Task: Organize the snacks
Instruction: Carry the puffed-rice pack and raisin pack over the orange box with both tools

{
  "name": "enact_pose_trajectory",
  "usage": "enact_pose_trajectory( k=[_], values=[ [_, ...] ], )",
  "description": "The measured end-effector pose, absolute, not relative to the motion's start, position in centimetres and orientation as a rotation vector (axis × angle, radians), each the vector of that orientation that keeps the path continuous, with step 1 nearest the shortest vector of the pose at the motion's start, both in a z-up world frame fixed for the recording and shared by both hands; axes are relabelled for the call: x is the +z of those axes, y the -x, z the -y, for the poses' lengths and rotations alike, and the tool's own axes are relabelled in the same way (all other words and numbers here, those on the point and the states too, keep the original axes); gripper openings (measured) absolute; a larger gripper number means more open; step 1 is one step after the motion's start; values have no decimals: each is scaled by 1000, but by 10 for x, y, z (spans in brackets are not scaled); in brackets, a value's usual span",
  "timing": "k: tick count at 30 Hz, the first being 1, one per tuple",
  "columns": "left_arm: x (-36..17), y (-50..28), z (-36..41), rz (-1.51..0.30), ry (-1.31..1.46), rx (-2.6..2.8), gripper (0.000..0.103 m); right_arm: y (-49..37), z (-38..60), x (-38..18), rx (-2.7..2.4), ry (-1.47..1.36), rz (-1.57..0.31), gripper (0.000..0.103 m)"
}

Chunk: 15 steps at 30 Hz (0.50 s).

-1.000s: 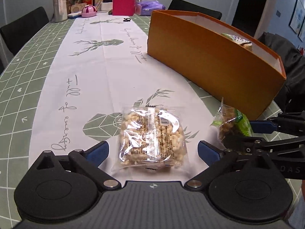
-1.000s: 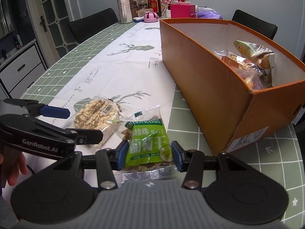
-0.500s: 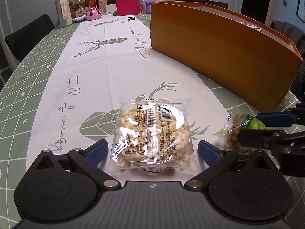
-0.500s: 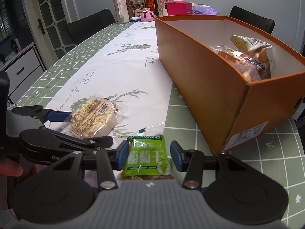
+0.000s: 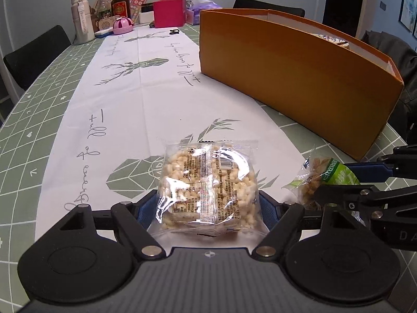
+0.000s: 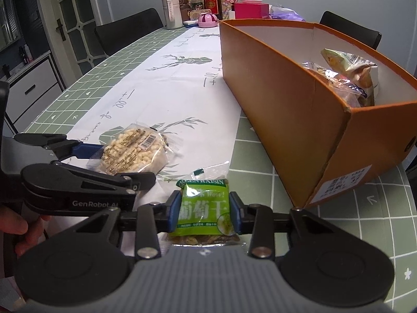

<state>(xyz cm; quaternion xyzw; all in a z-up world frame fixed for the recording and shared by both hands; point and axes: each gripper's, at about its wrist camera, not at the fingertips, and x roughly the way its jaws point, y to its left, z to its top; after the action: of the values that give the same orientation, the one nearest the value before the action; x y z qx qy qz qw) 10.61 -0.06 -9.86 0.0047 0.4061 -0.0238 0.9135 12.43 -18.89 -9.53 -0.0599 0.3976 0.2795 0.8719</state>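
Fingers of the left gripper (image 5: 208, 203) pinch both sides of the clear puffed-rice cake packet (image 5: 208, 185), left of the orange box (image 5: 299, 78) on the worktop (image 5: 39, 120), its seam running away from the camera. Nearer that box, the right gripper (image 6: 205, 210) clamps the green raisin bag (image 6: 204, 208), long axis pointing forward, printed face up. Both grasps look set, so next comes lifting each over the box's near wall to join the snacks inside (image 6: 349, 70).
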Motion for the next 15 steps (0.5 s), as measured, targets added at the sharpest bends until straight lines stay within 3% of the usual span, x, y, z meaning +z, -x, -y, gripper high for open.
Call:
enact_pose_trajectory(
  k=[8,15],
  values=[
    [-82,-102,-2,-805,10,-62,89,-121,190,-79,603,120,-798,35],
    [-37,-110,-4,-763,53,-65,89,-120,195,-33,625,150,-665,35]
  ],
)
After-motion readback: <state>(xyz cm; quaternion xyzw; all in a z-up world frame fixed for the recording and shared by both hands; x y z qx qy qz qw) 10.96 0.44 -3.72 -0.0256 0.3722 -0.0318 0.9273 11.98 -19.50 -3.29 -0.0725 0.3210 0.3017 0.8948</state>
